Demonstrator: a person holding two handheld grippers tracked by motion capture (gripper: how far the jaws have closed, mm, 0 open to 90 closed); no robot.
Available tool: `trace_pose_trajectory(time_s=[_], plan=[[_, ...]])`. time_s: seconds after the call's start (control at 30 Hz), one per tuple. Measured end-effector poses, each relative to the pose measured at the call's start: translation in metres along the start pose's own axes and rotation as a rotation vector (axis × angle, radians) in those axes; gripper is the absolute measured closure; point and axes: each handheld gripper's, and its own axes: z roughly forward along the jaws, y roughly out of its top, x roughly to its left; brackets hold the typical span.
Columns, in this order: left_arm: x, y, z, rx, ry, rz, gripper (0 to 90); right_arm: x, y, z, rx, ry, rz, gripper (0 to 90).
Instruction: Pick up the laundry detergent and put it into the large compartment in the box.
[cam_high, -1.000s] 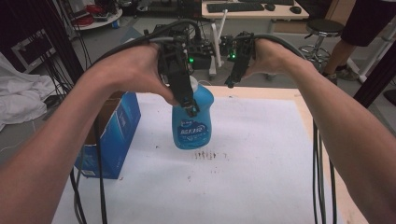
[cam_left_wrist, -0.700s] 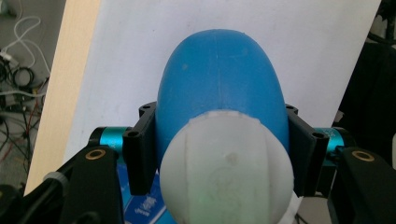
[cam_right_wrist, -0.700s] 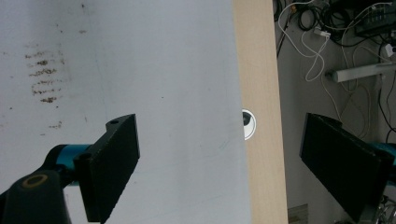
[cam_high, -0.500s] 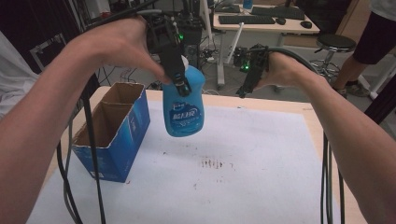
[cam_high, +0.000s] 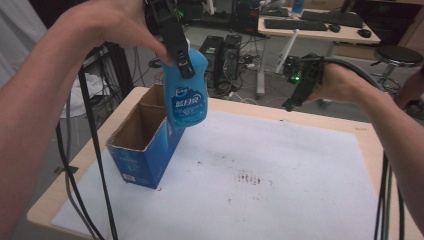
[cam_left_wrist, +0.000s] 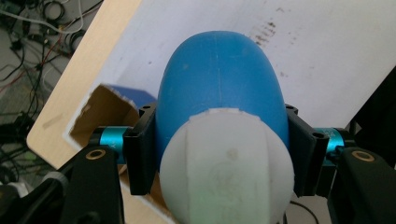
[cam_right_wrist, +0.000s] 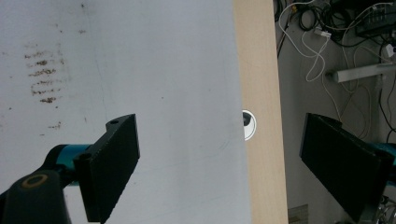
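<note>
Looking along my left gripper (cam_left_wrist: 219, 154), I see its two black jaws clamped on the neck of a blue bottle (cam_left_wrist: 219, 88), just below the white cap (cam_left_wrist: 229, 168) that sits closest to the camera. The bottle hangs body downward in the air, clear of the table (cam_left_wrist: 60, 112), above the white sheet (cam_left_wrist: 327, 56) and just beside the open box (cam_left_wrist: 100, 112). From the high view, my left hand (cam_high: 112, 25) holds that gripper (cam_high: 181, 59) up near the top of the frame, and the bottle (cam_high: 186, 95) with its white label hangs tilted over the right-hand side of the blue cardboard box (cam_high: 145, 145), its bottom about level with the box's rim as far as I can judge. The box stands open-topped on the white sheet (cam_high: 280, 170) near the table's left edge, toward the far left corner. A patch of dark specks (cam_high: 247, 177) marks the sheet near the middle. Farther back, my right hand (cam_high: 340, 82) holds the right gripper (cam_high: 300, 92) in the air above the table's far edge, well apart from the bottle. In the right gripper view its jaws stand wide apart with nothing between them, over the sheet and the wooden table edge (cam_right_wrist: 259, 93).
</note>
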Motion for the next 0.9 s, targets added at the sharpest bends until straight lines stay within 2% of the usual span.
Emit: trace_pose_trajectory(time_s=[0.03, 0.1, 0.27, 0.47, 0.7, 0.9], plan=[[0.005, -0.008, -0.003, 0.008, 0.009, -0.019, 38.3, 0.000, 0.001, 0.001, 0.003, 0.004, 0.003, 11.2], [0.007, -0.012, -0.004, 0.015, 0.011, -0.023, 38.3, 0.000, 0.001, 0.001, 0.003, 0.004, 0.001, 11.3], [0.019, -0.034, -0.008, 0.040, 0.040, -0.068, 38.3, 0.000, 0.002, 0.003, 0.008, 0.004, -0.004, 11.2], [0.026, -0.048, -0.008, 0.059, 0.053, -0.098, 38.3, 0.000, 0.003, 0.004, 0.007, 0.006, -0.003, 11.2], [0.033, -0.065, 0.001, 0.074, 0.055, -0.136, 38.2, 0.002, 0.007, 0.006, 0.008, 0.007, -0.007, 11.2], [0.037, -0.073, 0.012, 0.086, 0.049, -0.147, 38.3, 0.002, 0.008, 0.007, 0.007, 0.007, -0.016, 11.2]])
